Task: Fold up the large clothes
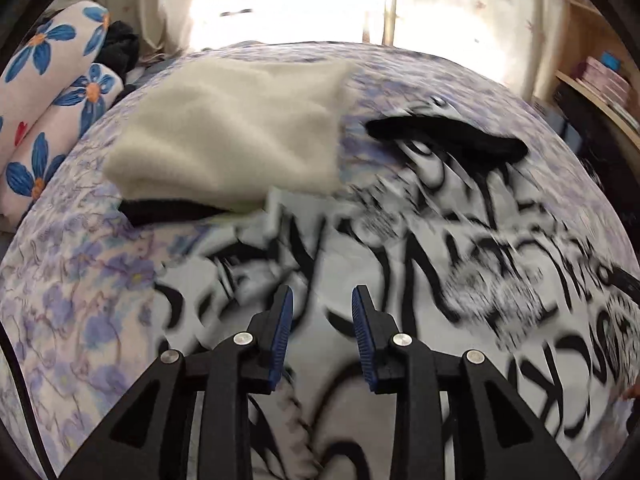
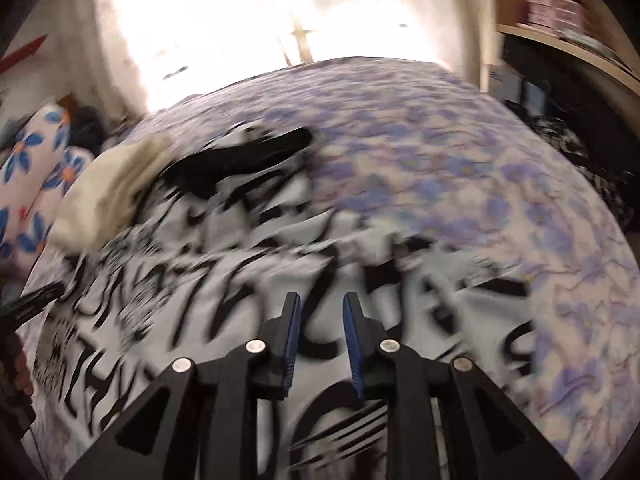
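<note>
We are looking along two hand-held grippers, each tilted down toward a bed. Both pictures are smeared by motion, so fine detail is lost.

Our left gripper (image 1: 322, 294) has its black fingers parted by a moderate gap, the blue ribbed pads (image 1: 280, 340) facing each other with nothing pinched between them. Directly beneath and ahead of it lies the garment we are folding, a pale grey piece of clothing covered in large black lettering (image 1: 400, 264), spread flat on the bed. It extends ahead and off to the right of this gripper. Its black collar (image 1: 448, 136) sits far ahead and to the right. Ahead and to the left, a cream fleecy garment (image 1: 236, 140) rests on the bedspread, with a black edge showing under its near side. Farther left, at the bed's edge, are pillows printed with blue flowers (image 1: 48, 92).

Our right gripper (image 2: 320, 298) is likewise partly open, a clear gap between its blue pads (image 2: 292, 344), gripping nothing. The same lettered garment (image 2: 224, 280) lies under it and runs ahead and to the left, its collar (image 2: 248, 160) ahead-left. To the right and beyond, we see the bare bedspread (image 2: 460, 160), lilac with purple flowers. A wooden shelf (image 2: 580, 52) stands far right, and a bright curtained window (image 2: 260, 12) glares beyond the bed.
</note>
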`<state>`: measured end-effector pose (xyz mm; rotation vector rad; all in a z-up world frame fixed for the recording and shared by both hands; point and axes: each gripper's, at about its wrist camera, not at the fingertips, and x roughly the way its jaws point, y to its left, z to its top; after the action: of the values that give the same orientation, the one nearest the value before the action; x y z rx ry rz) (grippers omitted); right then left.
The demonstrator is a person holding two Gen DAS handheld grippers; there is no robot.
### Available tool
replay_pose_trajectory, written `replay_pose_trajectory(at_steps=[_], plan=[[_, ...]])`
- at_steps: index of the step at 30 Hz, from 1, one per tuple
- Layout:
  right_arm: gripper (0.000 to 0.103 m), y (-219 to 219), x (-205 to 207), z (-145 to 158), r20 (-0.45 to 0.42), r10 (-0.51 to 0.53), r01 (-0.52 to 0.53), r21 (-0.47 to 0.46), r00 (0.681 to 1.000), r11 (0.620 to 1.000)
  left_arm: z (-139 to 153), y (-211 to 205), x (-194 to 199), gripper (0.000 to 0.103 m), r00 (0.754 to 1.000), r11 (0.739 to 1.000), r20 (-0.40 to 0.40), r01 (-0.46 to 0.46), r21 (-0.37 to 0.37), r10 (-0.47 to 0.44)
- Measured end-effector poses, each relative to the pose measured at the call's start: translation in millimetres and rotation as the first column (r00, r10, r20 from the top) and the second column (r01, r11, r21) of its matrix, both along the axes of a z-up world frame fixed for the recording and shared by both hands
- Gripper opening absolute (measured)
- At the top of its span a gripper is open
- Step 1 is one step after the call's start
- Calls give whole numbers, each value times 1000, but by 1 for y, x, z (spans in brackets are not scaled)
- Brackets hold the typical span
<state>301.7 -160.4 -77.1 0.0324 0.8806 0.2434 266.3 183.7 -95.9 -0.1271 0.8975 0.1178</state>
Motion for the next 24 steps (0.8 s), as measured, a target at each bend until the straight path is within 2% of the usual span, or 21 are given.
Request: replay_pose_trajectory(at_steps=[3, 5, 6, 7, 9, 11, 13, 15, 16, 21, 24], plan=[[22, 33, -18, -18, -52, 77, -76, 32, 996, 997, -18, -24, -24, 29, 999, 999, -28, 25, -20, -26], [21, 46, -30, -30, -45, 90, -92, -45, 995, 995, -36, -34, -30, 29, 997, 999, -63, 41, 29, -39], [21, 44, -34, -35, -31, 77, -80, -89, 997, 993, -47, -35, -35, 29, 997, 996, -67, 42, 77, -36], [21, 36, -34, -38, -24, 55, -57, -116, 998, 992, -51, -32, -39, 29, 998, 993, -48, 39, 108, -34], [21, 0, -33, -43, -17, -57, 53, -187, 998, 981, -51, -19, -44, 29, 1000, 986, -17, 19, 165, -17], [19, -44, -33, -45, 4, -178, 174, -228, 984, 958, -49, 3, -47, 29, 1000, 984, -12, -25, 177, 27], [13, -101, -41, -45, 14, -269, 267, -193, 963, 944, -47, 26, -51, 28, 998, 988, -11, -57, 146, 60], [0, -134, -51, -45, 8, -316, 312, -196, 949, 930, -48, 47, -56, 21, 998, 994, -12, -58, 92, 59], [0, -142, -53, -45, 5, -319, 314, -193, 948, 929, -47, 52, -59, 20, 998, 995, -12, -57, 84, 58], [3, -143, -57, -37, -6, -327, 320, -194, 945, 927, -47, 51, -63, 20, 996, 989, -18, -83, 123, 85], [3, -134, -57, -23, -4, -311, 309, -92, 951, 947, -36, 41, -53, 20, 997, 992, -18, -79, 94, 81]])
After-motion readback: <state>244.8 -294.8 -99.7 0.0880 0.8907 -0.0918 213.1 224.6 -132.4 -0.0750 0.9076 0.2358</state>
